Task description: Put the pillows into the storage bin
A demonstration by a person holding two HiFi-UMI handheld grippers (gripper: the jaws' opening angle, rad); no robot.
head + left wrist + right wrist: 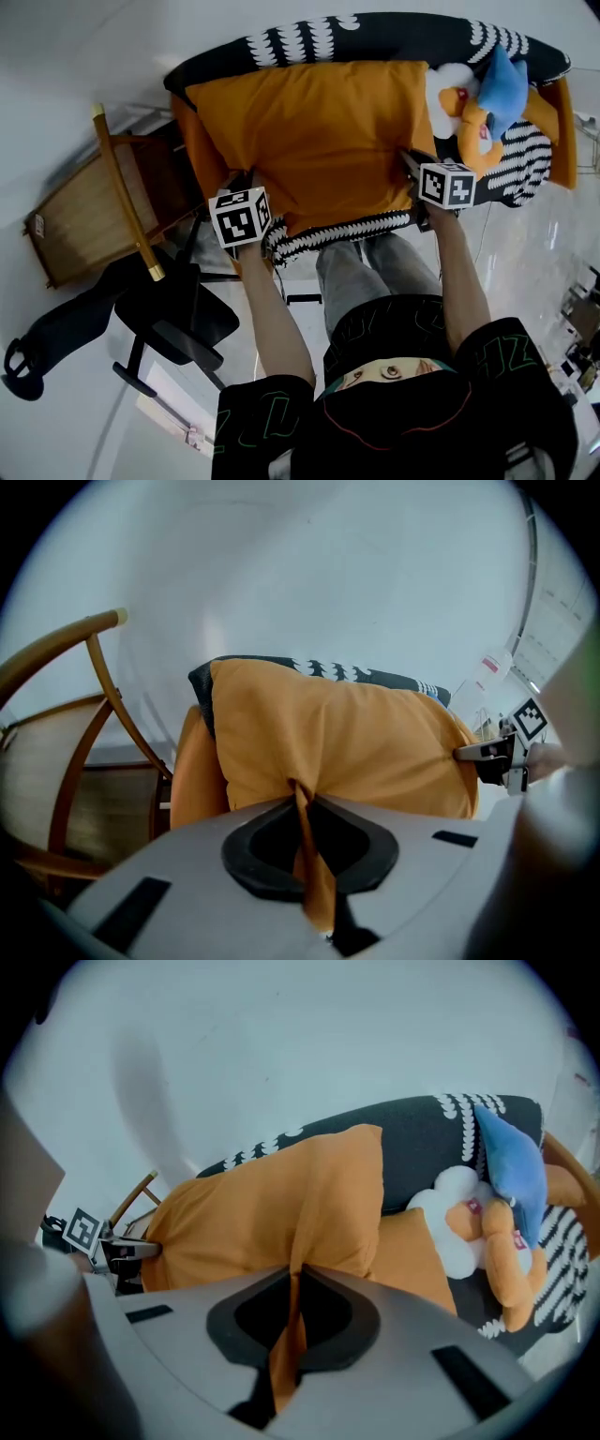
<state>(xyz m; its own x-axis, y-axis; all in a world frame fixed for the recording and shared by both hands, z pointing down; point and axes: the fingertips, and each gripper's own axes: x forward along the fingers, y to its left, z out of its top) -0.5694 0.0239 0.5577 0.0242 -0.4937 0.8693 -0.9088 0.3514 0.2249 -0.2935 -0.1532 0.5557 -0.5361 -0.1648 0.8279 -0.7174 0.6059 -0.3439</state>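
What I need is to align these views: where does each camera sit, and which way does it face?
Head view: on the person's head, facing steeply down at the orange pillow; forearms, legs, left claw and right claw show.
Left gripper view: on the left claw, facing along the pillow toward the right claw.
Right gripper view: on the right claw, facing the pillow, plush toy and left claw.
Shared: the pillow, pinched by both claws.

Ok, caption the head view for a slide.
Left gripper and right gripper each pinch a side of the orange pillow, plush toy beside it.
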